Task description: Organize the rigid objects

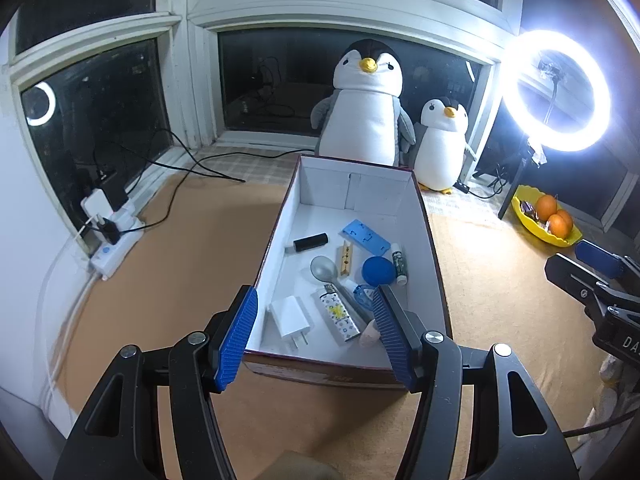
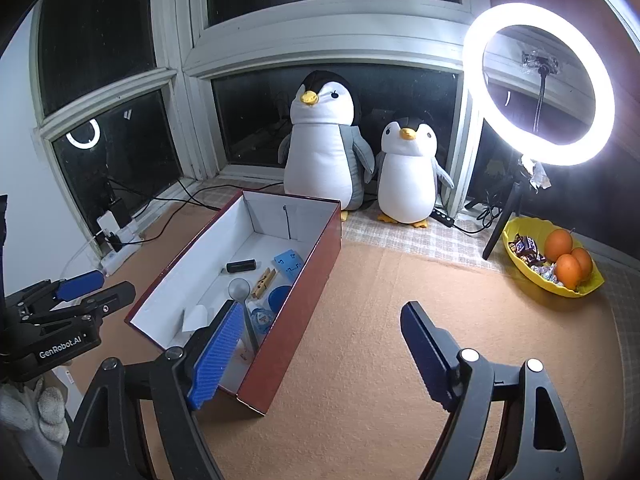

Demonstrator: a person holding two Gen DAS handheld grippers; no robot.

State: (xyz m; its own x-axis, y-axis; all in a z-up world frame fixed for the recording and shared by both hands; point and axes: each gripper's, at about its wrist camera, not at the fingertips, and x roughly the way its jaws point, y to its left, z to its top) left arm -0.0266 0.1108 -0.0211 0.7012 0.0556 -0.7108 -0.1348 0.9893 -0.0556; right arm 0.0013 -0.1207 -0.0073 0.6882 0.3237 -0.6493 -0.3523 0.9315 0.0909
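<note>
Both claws hang empty above the tabletop. The left claw hovers over the near end of the box, its blue pads parted with nothing between them; the right claw stands wider apart off the box's right side, over bare brown cloth, also holding nothing.

The small things all seem to lie in the box already: a white charger and a patterned lighter nearest the left claw, then a spoon, a wooden peg, a blue cap, a white tube, a blue plastic piece and a black cylinder farther in. A pale object by the near right corner is half hidden behind the left claw's right pad; I can't make it out.

My reading is that the left claw is clearing away from a drop. To do that well, lift straight up with the pads wide, so neither catches the box's near wall or drags the lighter below. I see no loose item left on the cloth; the yellow fruit bowl sits well apart at the right.
</note>
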